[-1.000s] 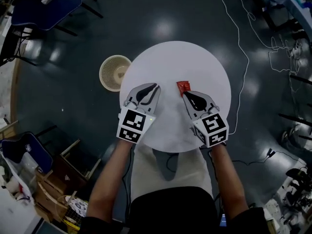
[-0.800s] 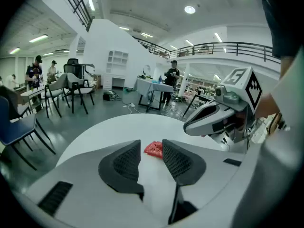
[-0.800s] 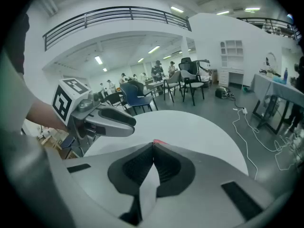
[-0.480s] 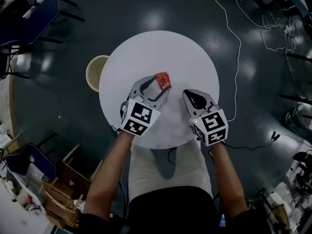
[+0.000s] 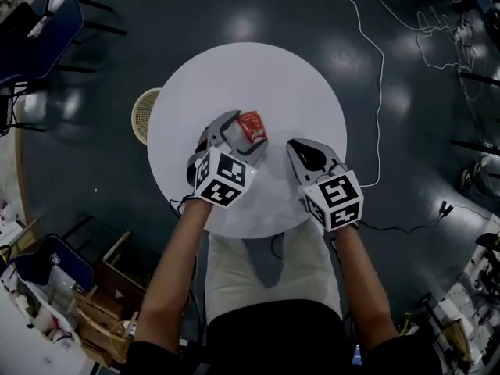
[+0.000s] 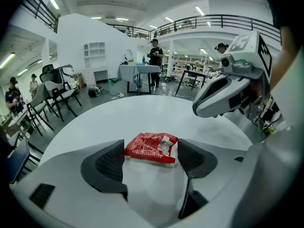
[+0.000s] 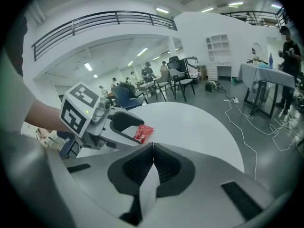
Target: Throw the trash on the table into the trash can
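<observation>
One piece of trash in view: a red wrapper [image 5: 251, 126], lying flat on the white round table [image 5: 250, 61], just left of frame centre in the head view. None of the task is done yet; the wrapper is not picked up and nothing has reached the trash can [image 5: 141, 116].

The left gripper [image 5: 241, 135] is down at the wrapper. Its jaws have just been opening and stand wide apart, with the wrapper between the tips. In the left gripper view the pads flank it but do not press on it. The right gripper [image 5: 306, 151] sits right of centre over bare tabletop, jaws together, nothing in them, near the wrapper but not touching it.

Judged step: pre-grasp. What is left is to close on the wrapper, lift it, carry it left and drop it in the can.

The can is a pale woven basket on the floor, tucked against the table's left edge and partly hidden by it.

The tabletop is plain, matte and otherwise bare. The floor [image 5: 101, 170] is dark and glossy with light glare. A white cable [image 5: 380, 69] trails at upper right, and chairs [image 5: 39, 30] stand at upper left. The gripper views show a big white hall with a balcony railing [image 6: 223, 19] and people [image 6: 155, 56] standing at the far tables.
</observation>
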### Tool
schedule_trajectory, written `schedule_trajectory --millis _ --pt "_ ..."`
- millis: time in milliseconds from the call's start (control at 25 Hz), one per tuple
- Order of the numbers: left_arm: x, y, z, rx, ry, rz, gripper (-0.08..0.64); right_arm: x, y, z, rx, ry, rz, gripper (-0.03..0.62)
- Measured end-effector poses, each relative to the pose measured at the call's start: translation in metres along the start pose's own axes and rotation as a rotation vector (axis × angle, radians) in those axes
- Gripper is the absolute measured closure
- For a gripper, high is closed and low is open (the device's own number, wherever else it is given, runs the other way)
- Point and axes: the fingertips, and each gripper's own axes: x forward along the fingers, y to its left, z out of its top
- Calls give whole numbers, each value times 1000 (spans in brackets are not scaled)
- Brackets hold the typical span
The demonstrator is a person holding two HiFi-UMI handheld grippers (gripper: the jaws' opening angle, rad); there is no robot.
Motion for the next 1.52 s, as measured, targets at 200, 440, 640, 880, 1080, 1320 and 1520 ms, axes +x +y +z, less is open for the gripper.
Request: schedule_trajectory --millis 200,440,640,880,1080,1320,1520 --pt "5 -2 0 -3 10 0 210 1 -4 -2 6 -1 0 575" --pt "7 -2 0 -7 13 -5 218 6 -4 0 4 0 7 575" --pt "5 -1 -1 -6 19 -8 280 10 -3 -1 -4 10 9 575" --pt "-3 7 -4 0 0 7 471 19 4 2 -15 16 17 575" --pt "-9 13 -8 -47 -16 -6 489 24 9 4 -19 19 18 575" --pt "-15 23 -5 -83 -44 0 495 31 12 6 -28 26 28 575" --pt "-28 39 -13 -110 -54 27 494 41 25 16 -48 26 45 575"
